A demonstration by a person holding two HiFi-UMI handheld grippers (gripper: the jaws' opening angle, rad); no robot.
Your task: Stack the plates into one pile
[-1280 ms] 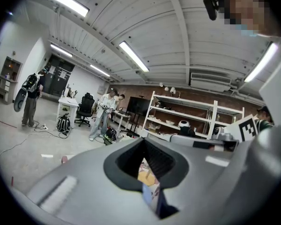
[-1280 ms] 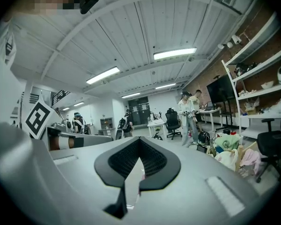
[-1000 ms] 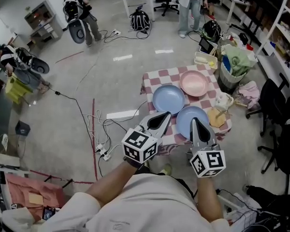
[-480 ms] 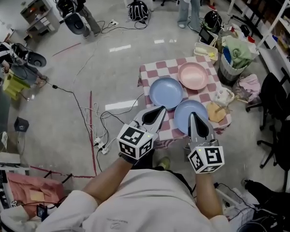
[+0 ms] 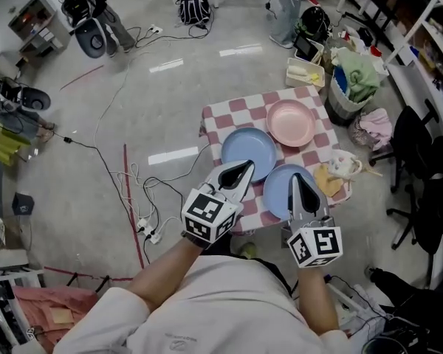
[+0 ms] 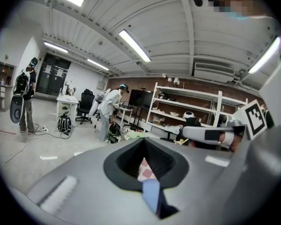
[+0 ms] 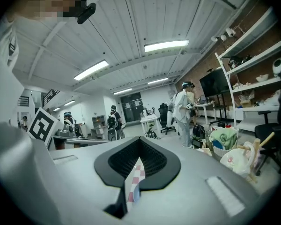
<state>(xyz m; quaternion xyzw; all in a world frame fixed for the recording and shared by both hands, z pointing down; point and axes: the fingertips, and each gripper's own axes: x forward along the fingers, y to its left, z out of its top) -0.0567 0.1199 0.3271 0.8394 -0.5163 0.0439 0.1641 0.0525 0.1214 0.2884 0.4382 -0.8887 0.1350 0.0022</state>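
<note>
Three plates lie apart on a small table with a red-and-white checked cloth [image 5: 220, 118]: a pink plate [image 5: 290, 122] at the far right, a blue plate [image 5: 249, 150] in the middle left, and a second blue plate [image 5: 278, 190] at the near right. My left gripper [image 5: 244, 169] is shut and empty, its tips over the near rim of the middle blue plate. Also shut and empty, my right gripper [image 5: 298, 180] hangs over the near blue plate. Only a sliver of cloth [image 6: 144, 168] and blue plate [image 6: 151, 193] shows through the left jaws.
A white pot [image 5: 342, 161] and a yellowish item [image 5: 329, 181] sit on the table's right edge. A basket with green cloth [image 5: 354, 76] and a cream box [image 5: 305, 72] stand beyond it, black chairs [image 5: 421, 153] to the right. Cables [image 5: 151, 198] lie on the floor to the left. People stand far back.
The head view has drifted, so the table and plates sit slightly left and lower in the picture. Both grippers stay shut and hold about the same place over the near plates.
</note>
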